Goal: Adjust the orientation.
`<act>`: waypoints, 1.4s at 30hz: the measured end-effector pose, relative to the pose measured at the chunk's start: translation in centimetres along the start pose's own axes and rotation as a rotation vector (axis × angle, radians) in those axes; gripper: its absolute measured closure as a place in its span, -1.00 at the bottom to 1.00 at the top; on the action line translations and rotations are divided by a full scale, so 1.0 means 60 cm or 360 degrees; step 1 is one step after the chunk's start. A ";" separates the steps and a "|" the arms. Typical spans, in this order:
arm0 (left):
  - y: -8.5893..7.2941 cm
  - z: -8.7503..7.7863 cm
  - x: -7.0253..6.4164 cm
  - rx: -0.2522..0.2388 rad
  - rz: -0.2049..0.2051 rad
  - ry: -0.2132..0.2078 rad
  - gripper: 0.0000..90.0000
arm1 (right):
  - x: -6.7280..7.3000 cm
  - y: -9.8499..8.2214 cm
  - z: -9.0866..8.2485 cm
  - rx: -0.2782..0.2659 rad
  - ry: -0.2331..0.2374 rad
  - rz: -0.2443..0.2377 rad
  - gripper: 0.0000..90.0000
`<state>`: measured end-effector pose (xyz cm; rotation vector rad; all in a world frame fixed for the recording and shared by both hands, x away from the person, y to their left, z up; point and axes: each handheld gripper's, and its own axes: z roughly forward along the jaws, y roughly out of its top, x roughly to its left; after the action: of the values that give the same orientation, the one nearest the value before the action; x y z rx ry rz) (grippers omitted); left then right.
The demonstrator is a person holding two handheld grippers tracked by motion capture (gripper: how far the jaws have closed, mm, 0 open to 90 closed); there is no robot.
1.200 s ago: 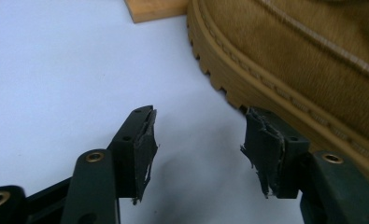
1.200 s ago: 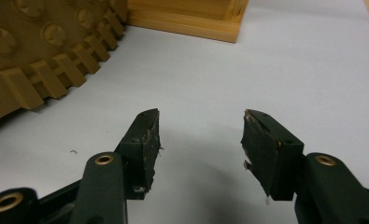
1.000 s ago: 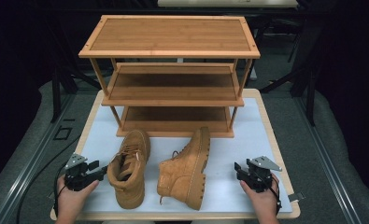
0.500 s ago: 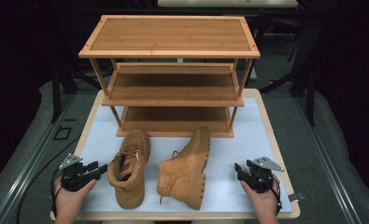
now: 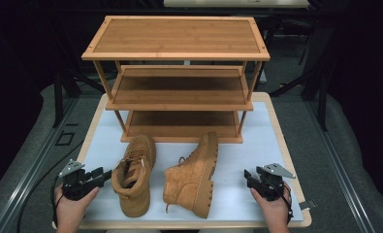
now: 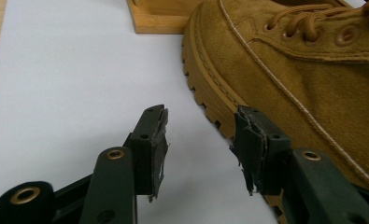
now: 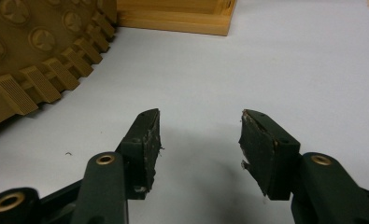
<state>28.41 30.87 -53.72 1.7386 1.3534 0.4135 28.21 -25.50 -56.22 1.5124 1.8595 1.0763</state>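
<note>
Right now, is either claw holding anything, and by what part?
Nothing is held. The left claw is open beside the upright boot's sole, not clamped on it. The right claw is open over bare mat, apart from the tipped boot.

No readable text, label or number anywhere; the boot sole's (image 7: 14, 51) moulded marks seem purely decorative.

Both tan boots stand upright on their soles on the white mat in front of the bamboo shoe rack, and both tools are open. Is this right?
Not quite. Only the left boot stands upright on its sole. The right boot lies on its side, its lugged sole turned toward the right tool, as the high view and right gripper view show. Both rest on the white mat before the bamboo shoe rack, and the left tool is also open.
</note>
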 end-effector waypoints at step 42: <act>0.237 -0.055 -0.128 0.1217 -0.0196 0.0024 0.06 | 0.000 -0.002 -0.002 0.0014 0.0031 0.0038 0.02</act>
<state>32.13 24.92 -38.82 2.2285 1.7551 -0.2010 28.05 -25.56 -56.26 1.5382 1.8659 1.0990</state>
